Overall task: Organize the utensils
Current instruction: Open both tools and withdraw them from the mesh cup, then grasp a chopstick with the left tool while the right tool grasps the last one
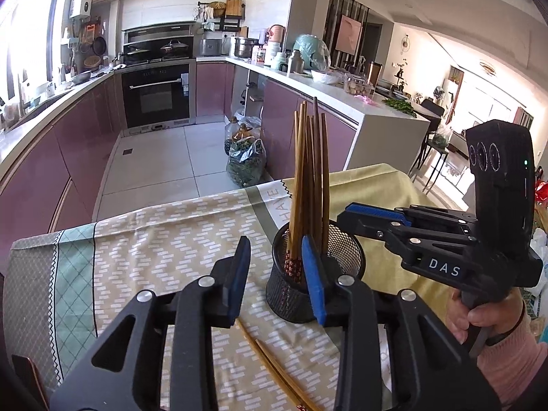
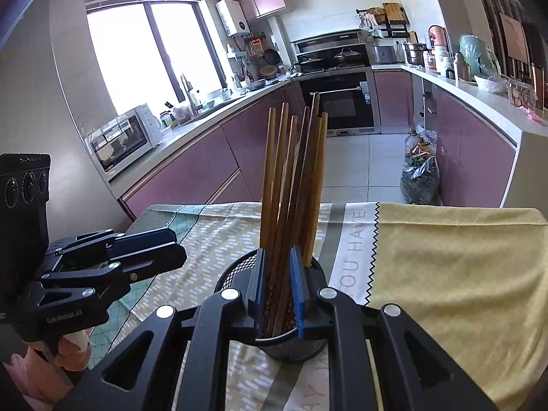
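A round black wire-mesh cup (image 1: 316, 275) is seen standing upright on a table covered with a yellow-and-green patterned cloth (image 1: 164, 239). A bundle of long brown wooden chopsticks (image 1: 310, 178) stands in the cup, the plain ends fanned upward and the red-flecked decorated ends down against the mesh.

In the left wrist view, the left gripper (image 1: 279, 277) is held with its blue-padded jaws spread wide apart and nothing between them. Its right finger is placed just in front of the cup's near wall, while the left finger hangs over bare cloth at about 9 o'clock from the cup. Two more loose wooden chopsticks (image 1: 274, 370) are seen lying flat on the cloth below this gripper, at about 6 o'clock from the cup, running diagonally toward the lower edge of the frame.

The right gripper (image 2: 278, 286) is seen at 3 o'clock from the cup in the left view, held level by a hand in a pink sleeve (image 1: 493, 322). In its own view the blue pads are brought narrow around the lower part of the chopstick bundle, just above the cup's rim; whether the pads actually press on the sticks cannot be told.

Purple kitchen cabinets (image 2: 205, 167) and a black built-in oven (image 1: 156, 94) are visible beyond the table.
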Demonstrator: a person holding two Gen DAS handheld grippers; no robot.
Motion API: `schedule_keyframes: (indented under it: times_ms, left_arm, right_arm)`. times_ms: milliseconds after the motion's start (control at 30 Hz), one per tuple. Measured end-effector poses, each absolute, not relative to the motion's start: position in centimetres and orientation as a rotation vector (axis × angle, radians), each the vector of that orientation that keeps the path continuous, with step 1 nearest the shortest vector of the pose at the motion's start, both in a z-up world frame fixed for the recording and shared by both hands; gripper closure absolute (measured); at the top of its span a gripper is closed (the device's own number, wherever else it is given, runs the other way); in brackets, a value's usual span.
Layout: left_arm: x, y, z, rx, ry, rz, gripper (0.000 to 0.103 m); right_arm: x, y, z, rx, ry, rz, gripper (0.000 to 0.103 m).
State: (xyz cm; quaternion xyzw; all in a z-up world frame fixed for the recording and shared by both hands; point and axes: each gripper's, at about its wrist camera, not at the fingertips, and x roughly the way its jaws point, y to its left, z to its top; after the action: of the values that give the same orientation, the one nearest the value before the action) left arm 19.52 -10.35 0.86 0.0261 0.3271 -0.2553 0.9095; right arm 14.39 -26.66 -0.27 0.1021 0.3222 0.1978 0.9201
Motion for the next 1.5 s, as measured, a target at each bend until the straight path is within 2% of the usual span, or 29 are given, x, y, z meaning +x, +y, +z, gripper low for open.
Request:
schedule_keyframes:
  times_ms: [200,267,433,733,1000,1500]
  left_arm:
    - [16.7,-7.6,0.6,0.036,0.617,-0.489,0.061]
    - [16.0,-6.6,0.2,0.033,0.614,-0.477,0.055]
    - [14.7,-4.7,-0.9,0.014,0.641,-0.445,0.047]
    - [13.4,-4.4,-6.3,0.041,0.771,-0.408,0.045]
    - [12.8,-4.1,-10.1,0.033,0.858,-0.387,0.045]
    - [12.8,-4.5,-10.9,0.028,0.883,-0.388,0.045]
  right_arm:
    - [10.7,-25.4,0.5,0.126,0.611,0.447,0.078]
    - [9.4,-25.0,0.5,0.109,0.606,0.474,0.074]
    - [7.6,-23.6,-0.8,0.083,0.644,0.535,0.072]
    - [7.0,-19.9,-5.8,0.040,0.815,0.596,0.072]
    - [5.8,-18.7,-8.3,0.022,0.894,0.595,0.072]
    - [4.5,-18.6,-9.1,-0.012,0.925,0.572,0.072]
